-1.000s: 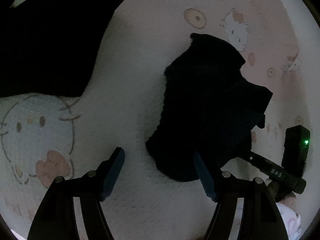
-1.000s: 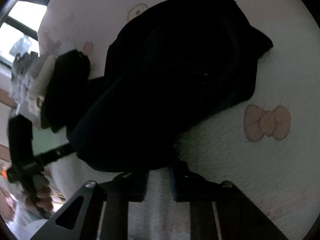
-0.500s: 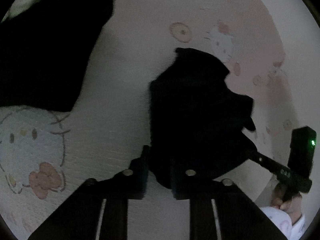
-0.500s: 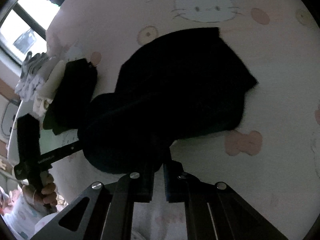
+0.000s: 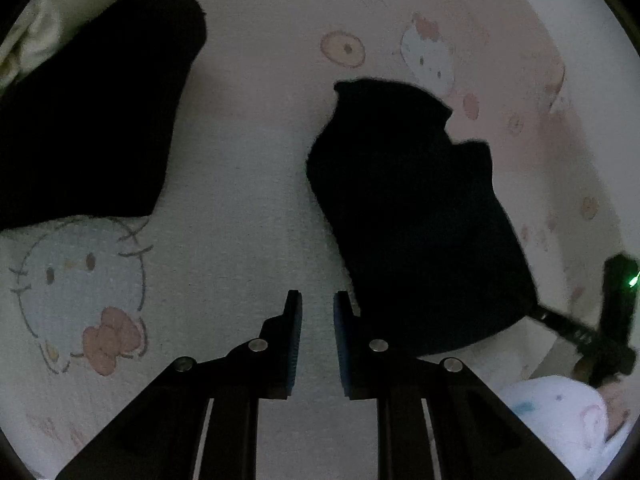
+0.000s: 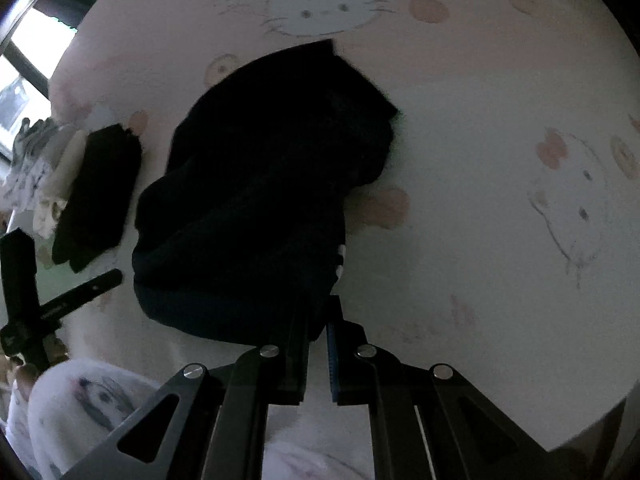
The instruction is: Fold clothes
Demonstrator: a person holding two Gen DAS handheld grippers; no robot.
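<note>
Left tongs [image 5: 317, 308] are nearly pressed together with only bedsheet showing in the narrow gap — nothing is pinched. Right tongs [image 6: 318, 320] pinch the near hem of the black garment [image 6: 272, 200], which lies bunched on the sheet [image 6: 480, 140] just ahead of both. Beyond it, toward the bed's left edge, a second dark pile [image 6: 98, 196] sits beside pale clothes [image 6: 36, 168] — a patterned sleeve [image 6: 80, 404] shows near.

Bare bedsheet [image 5: 248, 184] lies open between the black garment [image 5: 408, 216] and the dark folded pile [image 5: 92, 112].
</note>
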